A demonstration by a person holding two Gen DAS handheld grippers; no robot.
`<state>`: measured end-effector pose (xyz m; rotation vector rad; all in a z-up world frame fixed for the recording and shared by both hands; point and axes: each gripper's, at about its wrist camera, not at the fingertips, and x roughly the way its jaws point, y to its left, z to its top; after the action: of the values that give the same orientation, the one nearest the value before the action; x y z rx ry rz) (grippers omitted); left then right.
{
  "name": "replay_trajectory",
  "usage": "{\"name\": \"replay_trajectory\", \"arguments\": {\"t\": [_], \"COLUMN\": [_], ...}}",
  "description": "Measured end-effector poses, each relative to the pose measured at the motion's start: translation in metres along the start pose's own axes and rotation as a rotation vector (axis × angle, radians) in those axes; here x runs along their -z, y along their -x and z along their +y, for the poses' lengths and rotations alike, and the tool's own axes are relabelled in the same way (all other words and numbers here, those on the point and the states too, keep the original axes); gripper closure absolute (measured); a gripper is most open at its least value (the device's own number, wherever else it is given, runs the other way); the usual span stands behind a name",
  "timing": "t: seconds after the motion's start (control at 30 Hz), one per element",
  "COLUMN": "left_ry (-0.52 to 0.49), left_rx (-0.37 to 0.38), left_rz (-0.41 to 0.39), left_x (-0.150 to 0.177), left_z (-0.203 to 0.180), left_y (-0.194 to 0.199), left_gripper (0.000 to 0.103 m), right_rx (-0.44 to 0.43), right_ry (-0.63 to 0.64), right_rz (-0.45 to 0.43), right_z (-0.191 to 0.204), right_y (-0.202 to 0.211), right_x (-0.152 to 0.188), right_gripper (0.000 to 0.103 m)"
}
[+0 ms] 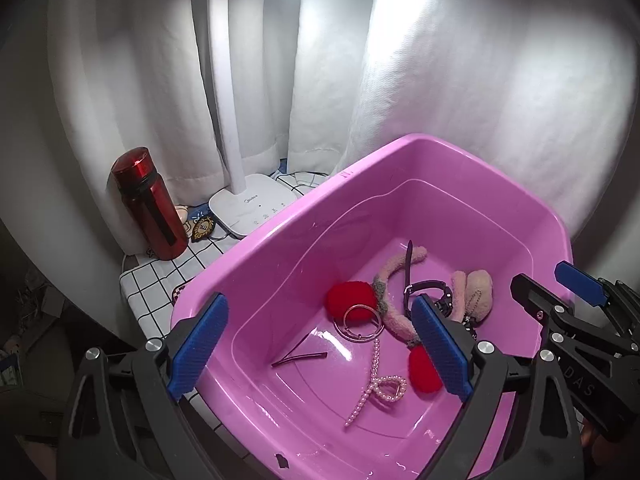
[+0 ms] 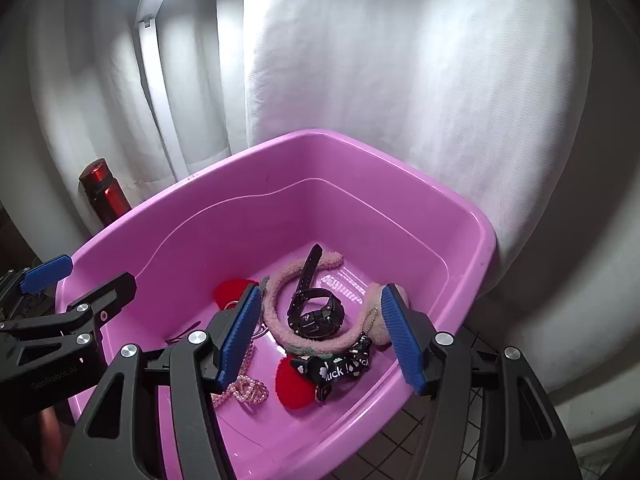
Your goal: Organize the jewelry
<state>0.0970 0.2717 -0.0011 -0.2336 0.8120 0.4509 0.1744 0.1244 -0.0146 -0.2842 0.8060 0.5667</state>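
- From the left wrist we look forward and down between the left gripper's [image 1: 320, 344] fingers, close over the pink tub's [image 1: 256, 248] near-left rim.
- From the right wrist we look down likewise past the right gripper [image 2: 320, 340], close over the tub's [image 2: 400, 168] near-right side.
- Both views share the tub's inside, the red bottle [image 1: 150, 204], the white curtain [image 1: 460, 92], and each other's gripper.

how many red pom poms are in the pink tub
2. One red pom pom lies mid-tub under the metal rings; the other sits nearer the front, beside the pearl clip. More could be hidden.
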Motion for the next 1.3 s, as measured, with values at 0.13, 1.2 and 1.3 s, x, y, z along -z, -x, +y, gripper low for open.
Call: {"name": "replay_trajectory", "arguments": {"t": [0.13, 1.2, 1.3], "left_ry": [-0.001, -0.016, -0.017], "left_rx": [-0.007, -0.026, -0.025], "left_rz": [0.006, 0.019, 0.021], "left_x": [0.001, 0.012, 0.012], "left_z": [0.002, 0.003, 0.003], "left_y": [0.001, 0.015, 0.016], "left_gripper": [0.012, 0.012, 0.012], "right_rx": [-0.004, 0.000, 0.004], "right_ry": [-0.001, 0.018, 0.016], "right_rz": [-0.001, -0.016, -0.016], "right_z": [0.000, 0.010, 0.010], "right_y": [0.004, 0.027, 0.028], "right_x": [0.003, 0.015, 0.016], "right_gripper": [0.043, 0.043, 0.043]}}
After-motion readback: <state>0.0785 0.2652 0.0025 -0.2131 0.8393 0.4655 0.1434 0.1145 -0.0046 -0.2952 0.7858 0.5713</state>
